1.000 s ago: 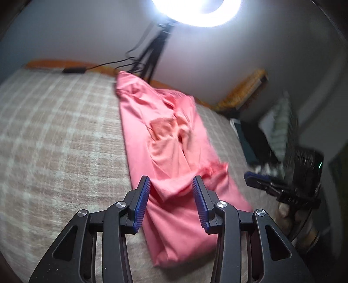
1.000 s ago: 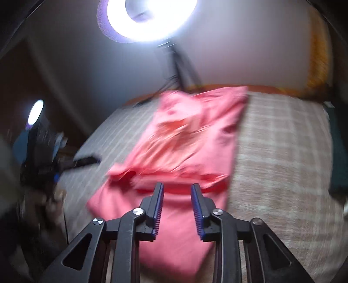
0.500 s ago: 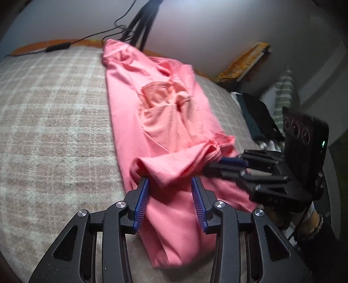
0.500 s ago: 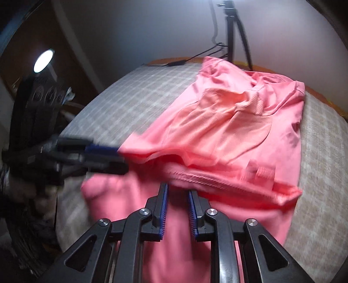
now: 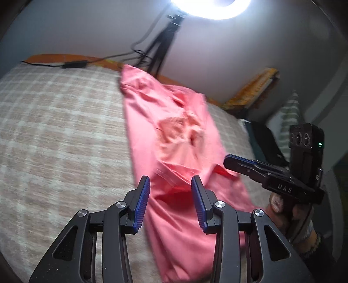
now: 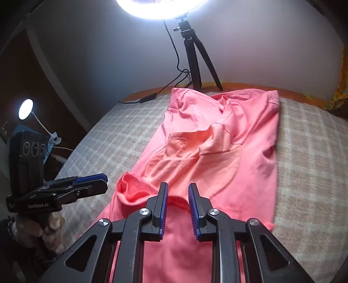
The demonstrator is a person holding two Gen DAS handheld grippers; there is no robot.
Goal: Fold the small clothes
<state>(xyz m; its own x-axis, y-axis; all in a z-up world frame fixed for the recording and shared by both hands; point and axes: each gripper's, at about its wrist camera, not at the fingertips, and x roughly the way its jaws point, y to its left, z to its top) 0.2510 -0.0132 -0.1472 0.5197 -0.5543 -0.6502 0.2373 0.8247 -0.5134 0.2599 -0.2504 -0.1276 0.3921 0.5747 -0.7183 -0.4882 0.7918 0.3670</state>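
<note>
While hovering mid-fold over pink shirt (image 6: 217,152) at frame centre: left gripper (image 5: 170,204) and right gripper (image 6: 177,209) both spread, empty; next, probably pinch rumpled near hem

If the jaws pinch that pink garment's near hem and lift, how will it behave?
The pink garment is likely floppy: it lies rumpled, its hem curled. Probably light, since thin layers drape flat on the checked blanket. It may drag and bunch rather than slide.

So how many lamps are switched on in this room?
2. A big ring light on a tripod at the far edge of the bed, and a small desk lamp off to the left. Others may be out of view.
</note>
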